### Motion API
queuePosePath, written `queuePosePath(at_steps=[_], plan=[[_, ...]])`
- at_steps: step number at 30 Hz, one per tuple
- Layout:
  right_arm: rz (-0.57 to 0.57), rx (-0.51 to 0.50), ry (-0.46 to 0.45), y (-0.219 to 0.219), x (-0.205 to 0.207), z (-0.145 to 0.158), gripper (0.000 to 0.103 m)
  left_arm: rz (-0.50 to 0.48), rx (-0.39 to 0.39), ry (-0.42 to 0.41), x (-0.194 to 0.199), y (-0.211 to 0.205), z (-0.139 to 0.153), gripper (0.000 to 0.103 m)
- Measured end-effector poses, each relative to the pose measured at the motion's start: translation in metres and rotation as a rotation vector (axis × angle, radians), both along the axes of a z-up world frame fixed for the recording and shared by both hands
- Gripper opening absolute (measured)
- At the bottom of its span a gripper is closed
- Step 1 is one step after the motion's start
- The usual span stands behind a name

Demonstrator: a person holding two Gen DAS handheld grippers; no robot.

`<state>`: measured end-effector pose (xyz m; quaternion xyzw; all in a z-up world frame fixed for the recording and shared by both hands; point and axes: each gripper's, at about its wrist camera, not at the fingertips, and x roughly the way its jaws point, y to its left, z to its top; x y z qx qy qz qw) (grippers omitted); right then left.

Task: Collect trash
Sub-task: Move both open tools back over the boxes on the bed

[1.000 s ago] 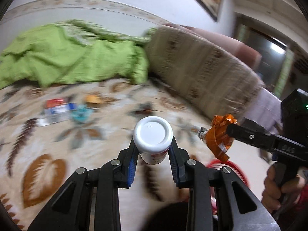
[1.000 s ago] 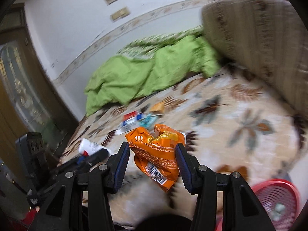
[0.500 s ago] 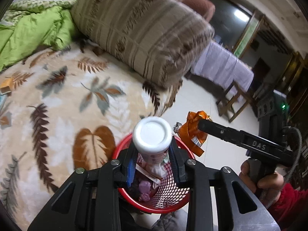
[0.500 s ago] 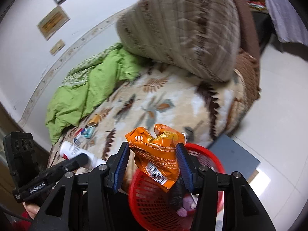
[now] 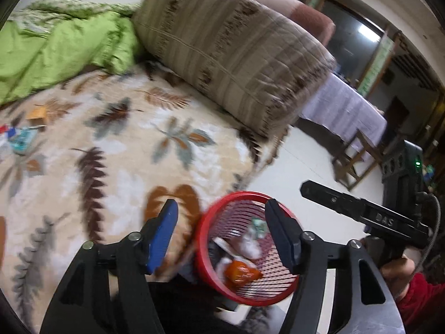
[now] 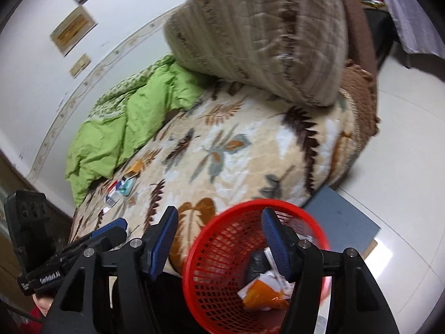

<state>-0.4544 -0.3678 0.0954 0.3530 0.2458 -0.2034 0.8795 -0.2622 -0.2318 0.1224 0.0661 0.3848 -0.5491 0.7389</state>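
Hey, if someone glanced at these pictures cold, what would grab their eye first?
Probably the red mesh basket on the floor beside the bed, with an orange wrapper lying inside among other trash. Next, the bright green quilt bunched against the wall and the big striped pillow on the leaf-patterned blanket.

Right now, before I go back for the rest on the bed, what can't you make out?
- Bottle: left wrist view shows only blurred white shapes in the basket; none reads surely as it.
- Basket bottom: right wrist view, covered by the orange wrapper and the gripper's own finger.
- Leftover litter on the bed: small and blurred; item count and labels unreadable.
- Left wrist view: the litter is cut by the edge.
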Motion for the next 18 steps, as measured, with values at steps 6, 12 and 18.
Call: queuePosePath(at_steps=[6,12,18], plan=[[0.135,-0.019,0.005,0.029,0.050,0.004,0.066,0.131,0.004,-0.031,0.037,0.042,0.001,0.067],[0.247,-0.036,0.017,0.055,0.098,0.006,0.066,0.281,0.004,-0.008,0.083,0.088,-0.006,0.067],[0.336,-0.051,0.028,0.078,0.146,0.008,0.066,0.420,0.005,0.030,0.131,0.131,-0.019,0.067]])
